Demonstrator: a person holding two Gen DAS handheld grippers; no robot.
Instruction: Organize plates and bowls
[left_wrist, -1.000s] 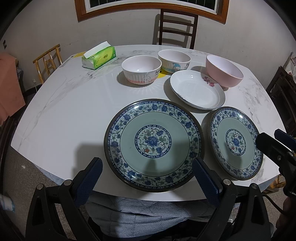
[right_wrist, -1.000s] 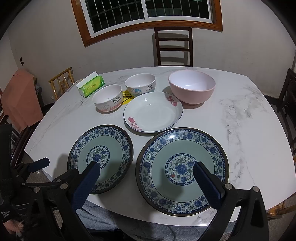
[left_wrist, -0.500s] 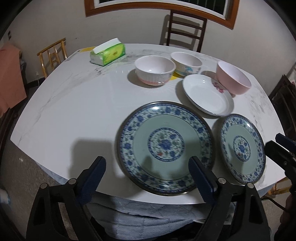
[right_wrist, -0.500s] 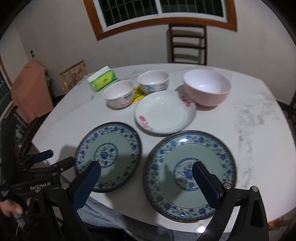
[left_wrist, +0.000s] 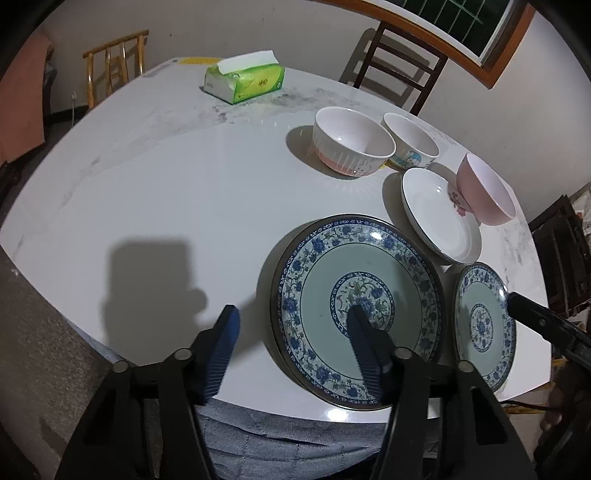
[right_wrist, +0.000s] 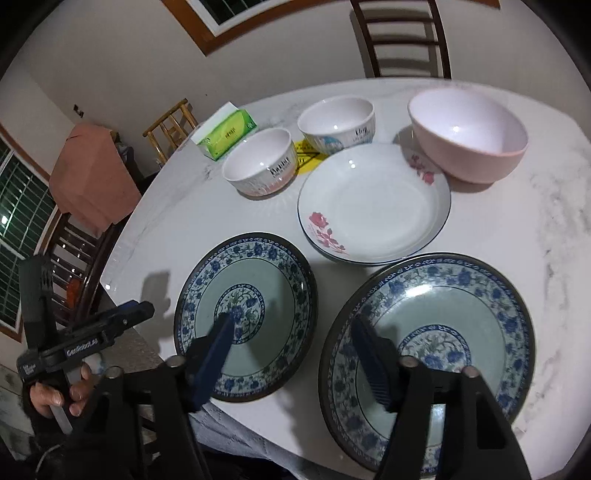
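Two blue floral plates lie at the table's near edge: plate A (left_wrist: 356, 310) (right_wrist: 245, 314) and plate B (left_wrist: 484, 325) (right_wrist: 428, 339). Behind them are a white rose plate (right_wrist: 373, 201) (left_wrist: 439, 214), a pink bowl (right_wrist: 469, 134) (left_wrist: 484, 190) and two white bowls (right_wrist: 260, 160) (right_wrist: 336, 123). My left gripper (left_wrist: 293, 321) is open over plate A's left rim. My right gripper (right_wrist: 293, 326) is open over the gap between the two blue plates. Both hold nothing.
A green tissue box (left_wrist: 245, 81) (right_wrist: 227, 134) stands at the table's far left. Wooden chairs (left_wrist: 399, 70) surround the white marble table (left_wrist: 166, 192). A yellow label (right_wrist: 306, 157) lies between the white bowls. The left gripper shows in the right wrist view (right_wrist: 85, 339).
Both grippers have moved forward and lower toward the blue plates and tilted. Their jaws have narrowed but remain open. The dishes have not moved.
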